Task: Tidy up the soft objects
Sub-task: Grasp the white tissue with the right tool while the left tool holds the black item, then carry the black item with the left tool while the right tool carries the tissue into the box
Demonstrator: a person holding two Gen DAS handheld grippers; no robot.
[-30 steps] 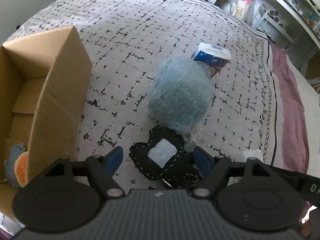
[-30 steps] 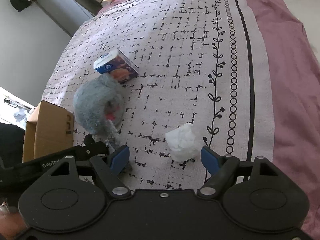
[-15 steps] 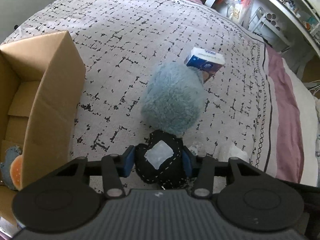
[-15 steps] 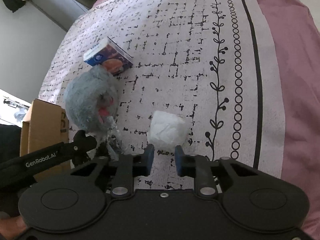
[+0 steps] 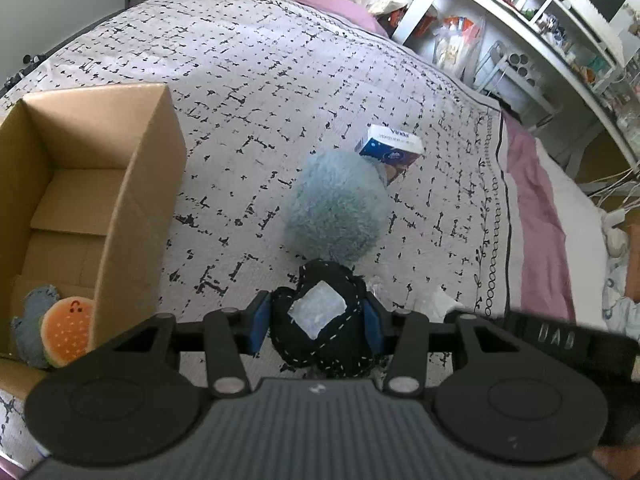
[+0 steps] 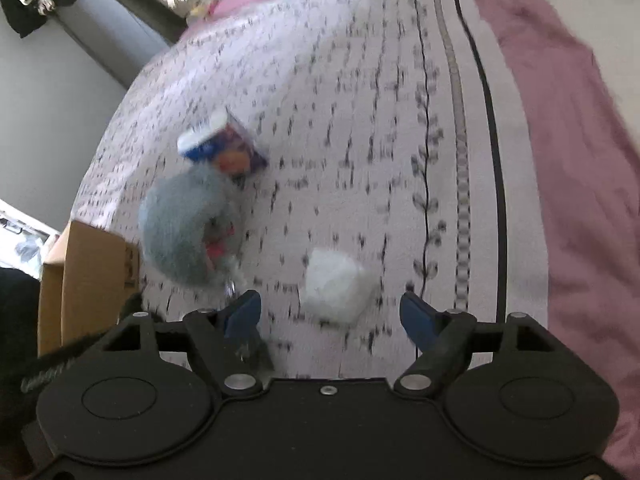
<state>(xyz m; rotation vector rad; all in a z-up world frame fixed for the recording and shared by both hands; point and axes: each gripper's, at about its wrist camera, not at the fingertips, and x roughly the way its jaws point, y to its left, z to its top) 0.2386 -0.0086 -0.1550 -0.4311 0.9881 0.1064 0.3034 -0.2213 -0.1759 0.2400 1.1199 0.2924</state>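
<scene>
- While my left gripper (image 5: 317,322) has its fingers (image 5: 256,326) pressed on both sides of the black stitched plush (image 5: 320,320), that plush sits clamped between the blue pads, just above the bed cover.
- My right gripper (image 6: 329,316) has its fingers (image 6: 416,320) opening, wide apart, with the white wad (image 6: 336,286) lying between and just ahead of them; no pad touches it. This view is blurred.
- Progress, as I judge it: early to middle. The cardboard box (image 5: 132,184) at the bed's left edge already holds one orange-and-blue plush (image 5: 56,330) in its near corner; the rest of its floor is bare.
- Remaining: the black plush in my grip, the white wad, and the grey-blue furry ball (image 5: 336,208) near the middle of the bed (image 5: 260,80). The small blue-and-white carton (image 5: 390,148) touches or nearly touches the ball's far side; I cannot tell whether it counts as a soft item.
- Clearance: the box's right wall stands between my left gripper and the box opening, so the load must pass over that rim.
- Open room: the far half of the bed is free. The right edge, beyond the pink sheet (image 6: 560,140), limits outward travel for the right gripper.
- Both grippers work close together near the bed's near edge; their paths may cross.
</scene>
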